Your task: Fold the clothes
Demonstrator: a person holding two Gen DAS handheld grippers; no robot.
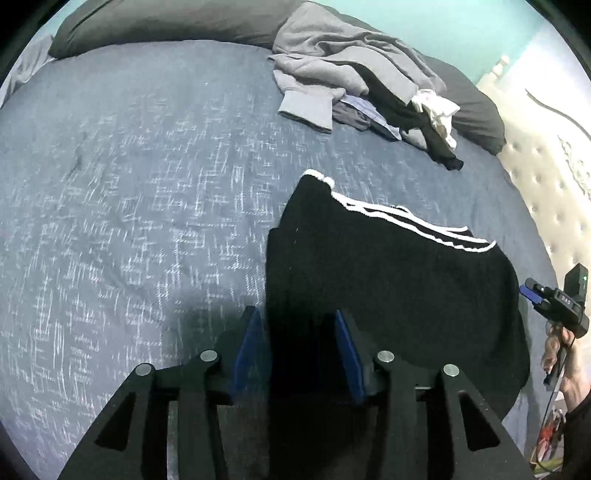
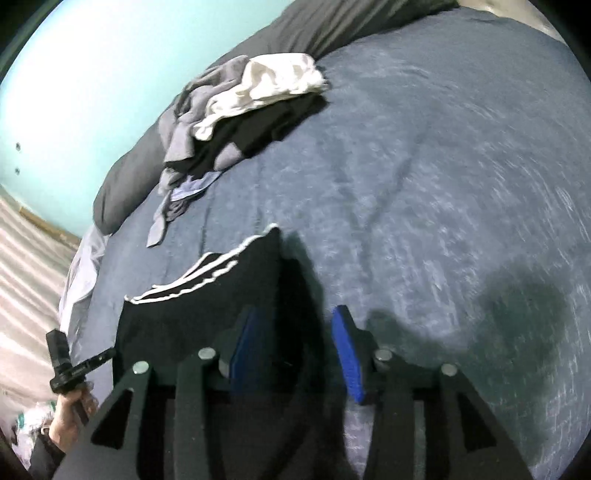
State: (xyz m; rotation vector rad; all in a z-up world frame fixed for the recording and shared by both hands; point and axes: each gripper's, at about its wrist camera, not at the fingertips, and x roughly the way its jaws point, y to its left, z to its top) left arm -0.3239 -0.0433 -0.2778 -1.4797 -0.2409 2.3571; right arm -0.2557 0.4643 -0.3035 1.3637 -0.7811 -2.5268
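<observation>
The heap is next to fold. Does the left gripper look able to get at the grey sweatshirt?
Probably yes: the left gripper stands open over the black shorts, and only bare blue bedspread lies between them and the grey sweatshirt.

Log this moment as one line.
stage: fold | shorts: folded on bed | left gripper: open | right gripper: open | pile: unfolded

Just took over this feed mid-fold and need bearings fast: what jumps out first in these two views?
The black garment with white stripes lies folded on the blue-grey bedspread, right in front of both cameras. The left hand-held gripper and the right hand-held gripper stand open at its near edge, gripping nothing. Beyond it, by the dark pillows, a heap of unfolded clothes waits: grey, black and white pieces.
</observation>
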